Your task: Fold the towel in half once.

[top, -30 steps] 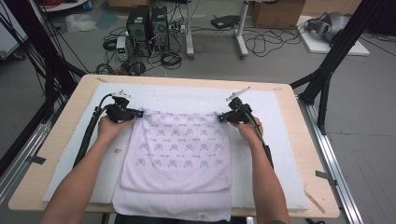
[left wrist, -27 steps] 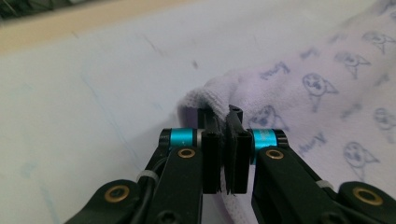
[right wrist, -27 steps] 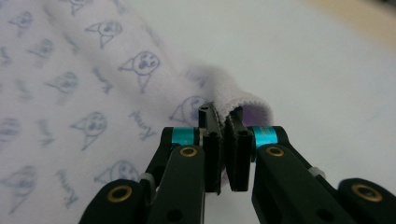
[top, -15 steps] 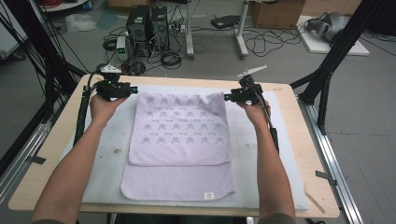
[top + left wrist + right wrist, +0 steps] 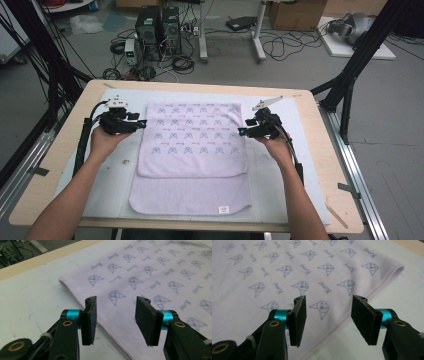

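Lilac towel [image 5: 192, 150] with a cat print lies folded on a white mat [image 5: 105, 175]; left gripper [image 5: 142, 122] and right gripper [image 5: 241, 133] have just been opening, both released with nothing between the jaws.

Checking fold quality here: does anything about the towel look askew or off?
Slightly. The towel's folded-over patterned layer stops short of the near edge, leaving a plain strip with its label exposed. No damage or spills.
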Demonstrator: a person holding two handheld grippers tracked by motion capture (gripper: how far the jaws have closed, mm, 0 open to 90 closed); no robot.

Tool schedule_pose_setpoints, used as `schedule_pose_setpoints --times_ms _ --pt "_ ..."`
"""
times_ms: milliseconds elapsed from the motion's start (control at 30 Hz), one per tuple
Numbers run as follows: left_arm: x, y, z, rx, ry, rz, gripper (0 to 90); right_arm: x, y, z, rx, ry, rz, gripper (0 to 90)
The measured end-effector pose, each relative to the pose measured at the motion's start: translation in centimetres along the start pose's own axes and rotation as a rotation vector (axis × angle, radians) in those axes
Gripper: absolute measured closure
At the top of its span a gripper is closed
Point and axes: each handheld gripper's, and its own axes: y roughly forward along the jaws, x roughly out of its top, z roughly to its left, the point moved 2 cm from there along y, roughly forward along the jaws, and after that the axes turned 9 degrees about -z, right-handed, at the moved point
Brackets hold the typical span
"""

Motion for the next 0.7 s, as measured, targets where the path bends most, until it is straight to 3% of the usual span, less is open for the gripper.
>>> schedule_pose_setpoints --times_ms 133,500,700 --pt "-0.6 -1.0 -1.4 -0.025 0.023 -0.012 49.4 -1.2 -1.0 1.2 0.014 -0.003 -0.021 45.2" --pt "-3.5 -3.2 -4.7 -0.099 0.017 -0.038 48.6 -4.0 -2.2 4.6 0.048 -0.039 -0.02 47.6" --pt "-5.1 -3.4 -6.4 -0.159 0.046 0.022 52.0 -4.5 -1.5 5.9 0.079 -0.073 0.051 50.2"
